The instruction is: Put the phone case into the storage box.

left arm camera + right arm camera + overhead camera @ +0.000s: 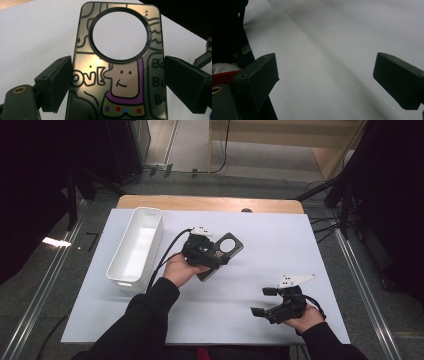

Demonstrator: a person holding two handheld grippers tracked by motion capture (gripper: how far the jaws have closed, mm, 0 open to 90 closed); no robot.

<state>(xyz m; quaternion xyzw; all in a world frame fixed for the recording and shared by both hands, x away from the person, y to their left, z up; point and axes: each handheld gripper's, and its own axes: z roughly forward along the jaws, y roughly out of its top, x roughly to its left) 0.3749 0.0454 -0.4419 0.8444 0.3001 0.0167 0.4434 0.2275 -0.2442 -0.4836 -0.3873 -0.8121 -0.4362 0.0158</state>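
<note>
A glossy phone case (120,82) with a cartoon figure and a big round camera cutout lies between the jaws of my left gripper (117,82). Both pads (56,82) touch its long edges. From above, the case (237,249) sits near the middle of the white table sheet (280,235), with my left gripper (220,257) over its near end. My right gripper (264,301) hovers at the front right, pointing left. Its jaws stand wide apart in the right gripper view, and my right gripper (325,77) has only bare white surface between them.
A long white bin (112,270) stands at the left of the sheet, close to my left forearm. A wooden table edge (210,202) shows beyond the sheet's far side. Dark stands and cables line the floor on both sides.
</note>
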